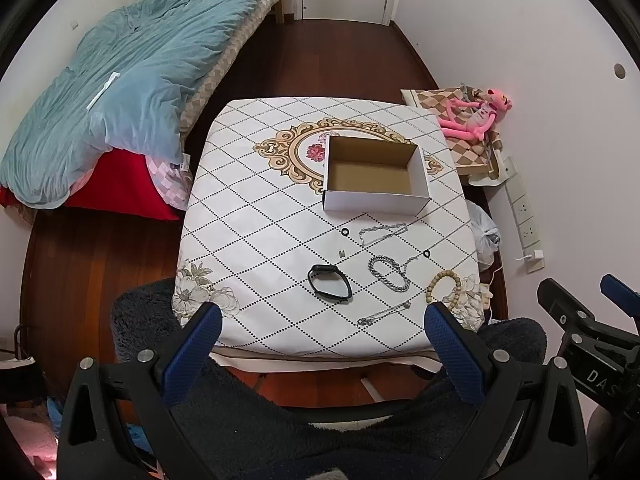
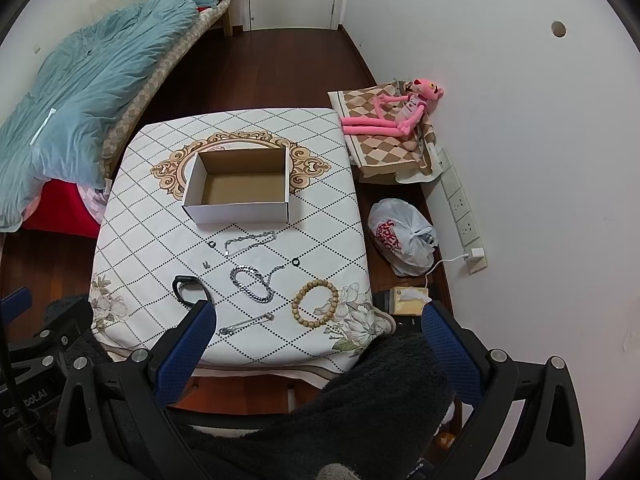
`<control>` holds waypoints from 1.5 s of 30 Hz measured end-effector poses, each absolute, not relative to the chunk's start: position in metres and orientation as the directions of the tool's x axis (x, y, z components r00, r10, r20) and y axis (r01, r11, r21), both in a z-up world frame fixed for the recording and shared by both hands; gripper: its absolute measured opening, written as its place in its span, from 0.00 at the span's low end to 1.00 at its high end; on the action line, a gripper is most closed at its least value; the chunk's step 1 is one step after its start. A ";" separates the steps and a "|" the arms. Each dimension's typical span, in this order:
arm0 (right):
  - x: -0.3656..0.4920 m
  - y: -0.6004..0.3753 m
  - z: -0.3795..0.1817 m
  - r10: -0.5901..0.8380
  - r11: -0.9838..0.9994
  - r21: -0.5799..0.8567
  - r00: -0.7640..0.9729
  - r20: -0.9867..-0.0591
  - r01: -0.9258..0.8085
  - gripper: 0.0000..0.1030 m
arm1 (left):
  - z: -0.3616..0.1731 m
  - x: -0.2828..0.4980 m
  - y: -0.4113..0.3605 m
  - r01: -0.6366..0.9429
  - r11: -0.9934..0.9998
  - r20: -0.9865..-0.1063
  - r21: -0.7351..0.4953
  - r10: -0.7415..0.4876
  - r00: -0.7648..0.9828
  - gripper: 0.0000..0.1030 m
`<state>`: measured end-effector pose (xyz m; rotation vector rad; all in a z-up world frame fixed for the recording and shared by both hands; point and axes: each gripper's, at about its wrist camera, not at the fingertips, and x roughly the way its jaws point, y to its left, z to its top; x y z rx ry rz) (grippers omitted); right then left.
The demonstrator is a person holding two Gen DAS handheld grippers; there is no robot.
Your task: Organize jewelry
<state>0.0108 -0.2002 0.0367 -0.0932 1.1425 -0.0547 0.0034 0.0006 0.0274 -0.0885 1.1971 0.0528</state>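
Observation:
An empty white cardboard box (image 1: 374,196) (image 2: 240,210) stands mid-table. In front of it lie a thin silver chain (image 1: 382,231) (image 2: 250,240), two small black rings (image 1: 345,232) (image 1: 427,254), a tiny stud (image 1: 341,253), a chunky silver bracelet (image 1: 387,274) (image 2: 252,282), a black wristband (image 1: 330,283) (image 2: 190,288), a wooden bead bracelet (image 1: 442,290) (image 2: 315,303) and a thin silver bracelet (image 1: 384,314) (image 2: 246,323). My left gripper (image 1: 322,322) and right gripper (image 2: 316,320) are both open and empty, held above the table's near edge.
The small table has a white diamond-pattern cloth (image 1: 248,240). A bed with a blue duvet (image 1: 120,92) is at the left. A pink plush toy (image 2: 396,114) on a checked cushion, a white plastic bag (image 2: 402,236) and a wall power strip (image 2: 462,208) are at the right.

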 end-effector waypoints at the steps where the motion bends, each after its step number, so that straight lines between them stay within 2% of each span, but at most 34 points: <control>1: 0.011 -0.201 0.037 -0.092 0.995 -0.103 0.416 -0.905 -0.005 1.00 | 0.028 0.004 0.000 -0.087 0.995 -0.931 -0.041 -0.006 0.366 1.00; 39: 0.004 -0.201 0.042 -0.090 0.995 -0.100 0.423 -0.902 -0.003 1.00 | 0.034 -0.003 -0.003 -0.087 0.995 -0.921 -0.045 -0.008 0.389 1.00; 45: 0.031 -0.209 0.015 -0.127 0.992 -0.109 0.401 -0.907 0.067 1.00 | 0.007 0.023 -0.003 -0.118 0.992 -0.905 0.038 0.085 0.418 1.00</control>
